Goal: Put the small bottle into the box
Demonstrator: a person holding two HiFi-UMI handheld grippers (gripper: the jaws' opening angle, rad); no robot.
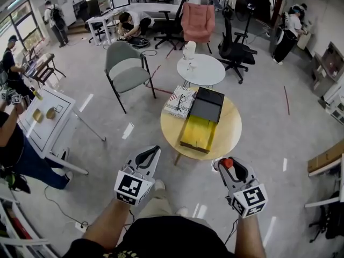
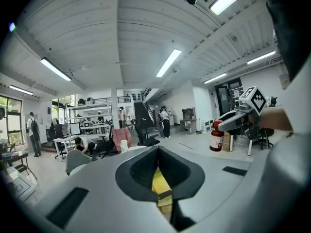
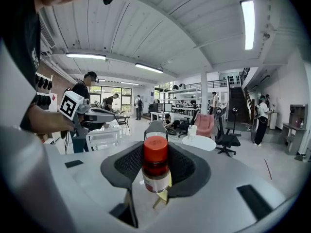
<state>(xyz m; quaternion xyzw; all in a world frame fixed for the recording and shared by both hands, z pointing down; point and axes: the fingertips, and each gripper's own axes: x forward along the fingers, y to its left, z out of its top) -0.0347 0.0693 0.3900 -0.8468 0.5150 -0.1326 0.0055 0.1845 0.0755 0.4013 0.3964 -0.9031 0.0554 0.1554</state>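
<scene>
A small bottle (image 3: pixel 156 166) with a red cap and a pale label stands upright between the jaws of my right gripper (image 3: pixel 156 155), which is shut on it. In the head view that gripper (image 1: pixel 224 164) hovers over the floor just in front of the round wooden table (image 1: pixel 230 140), the red cap (image 1: pixel 228 163) at its tip. The box (image 1: pixel 198 134) lies open on the table, with a yellow inside and a black lid (image 1: pixel 208 105) folded back. My left gripper (image 1: pixel 154 151) hangs to the left of the table, shut and empty; its view shows the yellow box (image 2: pixel 160 183) past the jaws.
A patterned book (image 1: pixel 180 102) lies on the wooden table beside the box. Behind stand a white round table (image 1: pixel 201 70), a grey chair (image 1: pixel 126 63) and black office chairs (image 1: pixel 236 44). A white board table (image 1: pixel 45 117) and a seated person are at the left.
</scene>
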